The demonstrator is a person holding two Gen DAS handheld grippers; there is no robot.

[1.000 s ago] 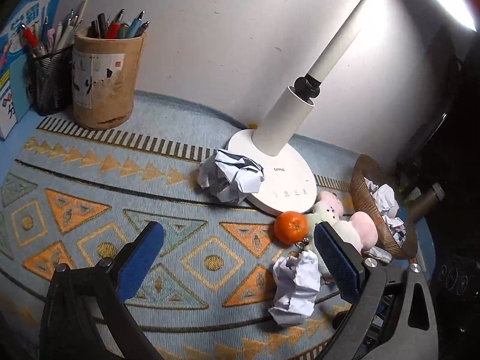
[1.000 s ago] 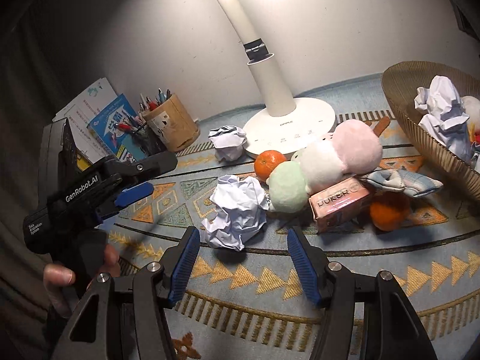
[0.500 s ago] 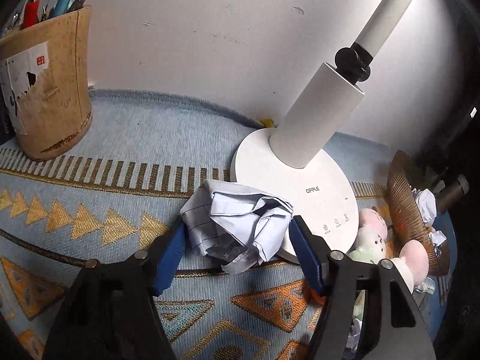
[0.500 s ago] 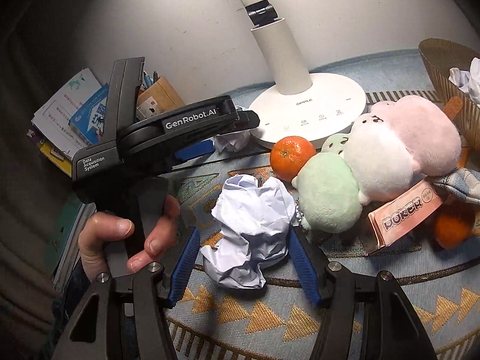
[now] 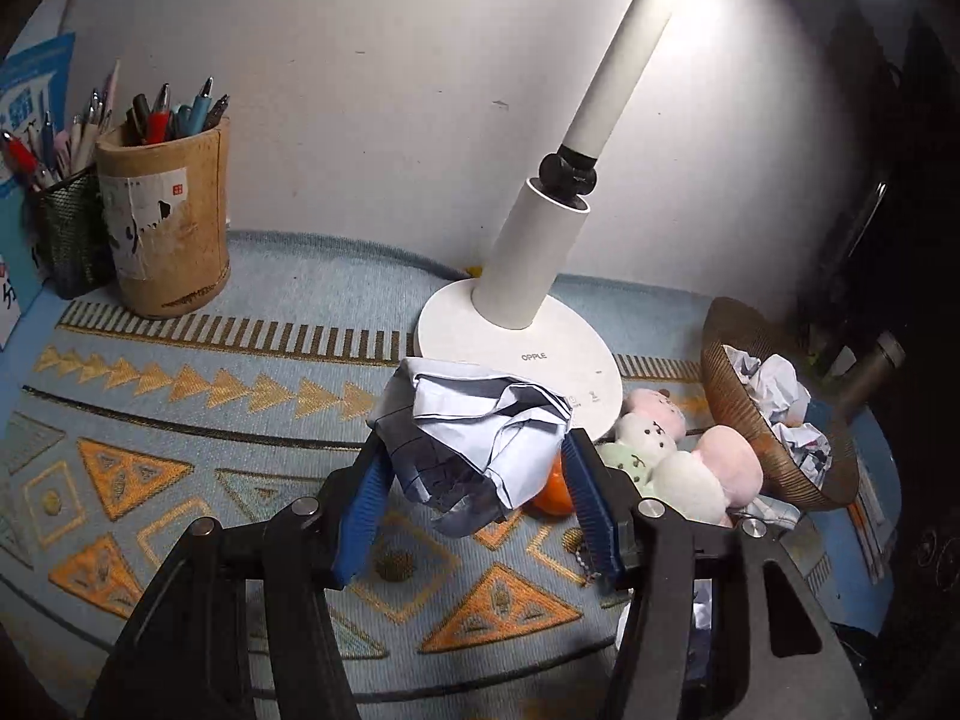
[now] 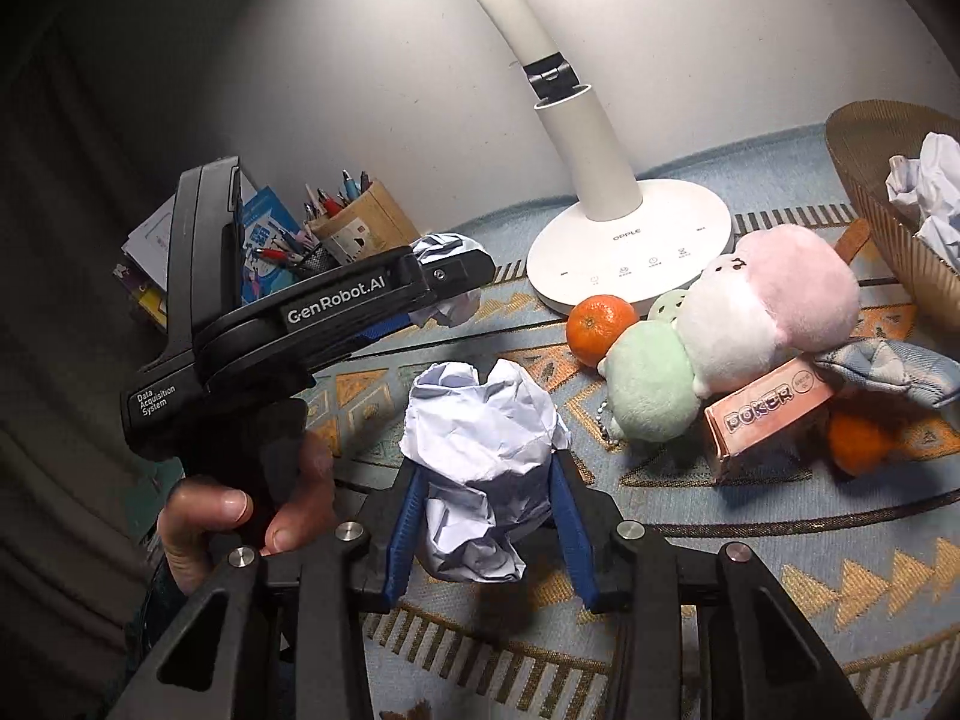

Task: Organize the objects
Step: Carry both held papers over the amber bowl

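Both paper balls now sit pinched in closing tongs, where a second ago the tongs stood wide and empty.

Left tongs (image 5: 474, 480) squeeze a lined paper ball (image 5: 474, 438), lifted in front of the lamp (image 5: 522, 324) base, its blue pads pressing both sides. Right tongs (image 6: 486, 516) are closing on a white paper ball (image 6: 486, 456) above the mat (image 6: 780, 552). An orange (image 6: 600, 321), plush toys (image 6: 750, 324) and a poker box (image 6: 768, 414) crowd the worktop; the basket (image 5: 744, 396) holds more crumpled paper.
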